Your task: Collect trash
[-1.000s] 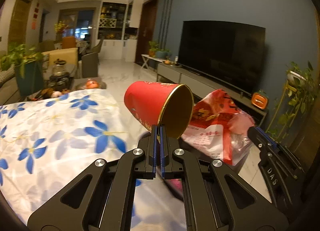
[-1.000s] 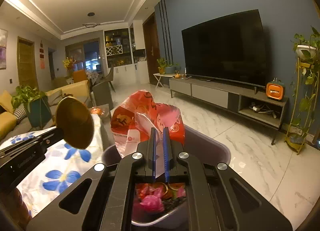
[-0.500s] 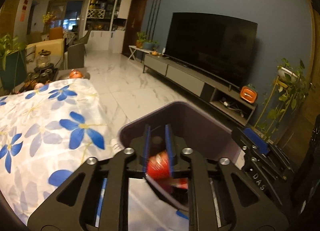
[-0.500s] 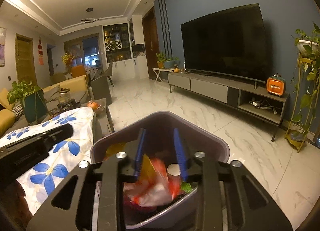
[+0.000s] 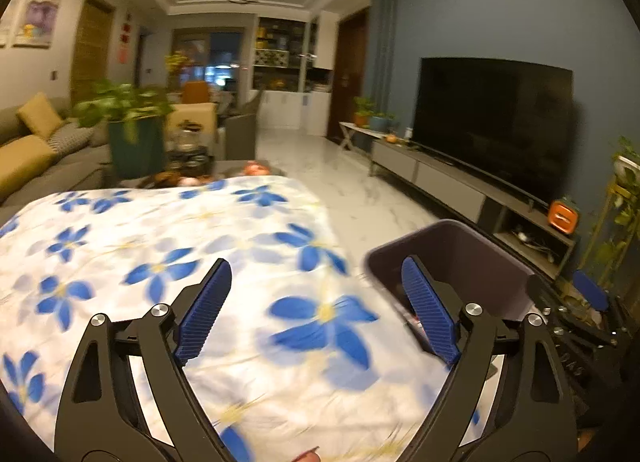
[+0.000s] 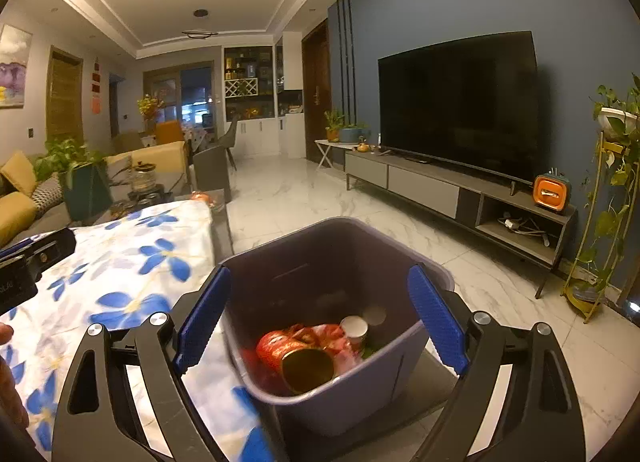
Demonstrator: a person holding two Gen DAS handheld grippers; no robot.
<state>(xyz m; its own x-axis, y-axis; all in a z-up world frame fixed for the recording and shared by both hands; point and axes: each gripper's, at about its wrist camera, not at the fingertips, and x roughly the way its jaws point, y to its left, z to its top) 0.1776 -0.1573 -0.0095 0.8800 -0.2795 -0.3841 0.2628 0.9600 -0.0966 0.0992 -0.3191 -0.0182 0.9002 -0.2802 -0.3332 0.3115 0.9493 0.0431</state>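
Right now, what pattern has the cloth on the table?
Blue flowers on white cloth, clearest in the left wrist view.

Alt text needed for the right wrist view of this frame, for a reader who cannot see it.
The open right gripper hovers over a grey plastic trash bin holding a red paper cup with a gold interior, a crumpled red-and-white plastic bag and a small white-topped can. A white tablecloth with blue flowers lies left; a dark television stands right.
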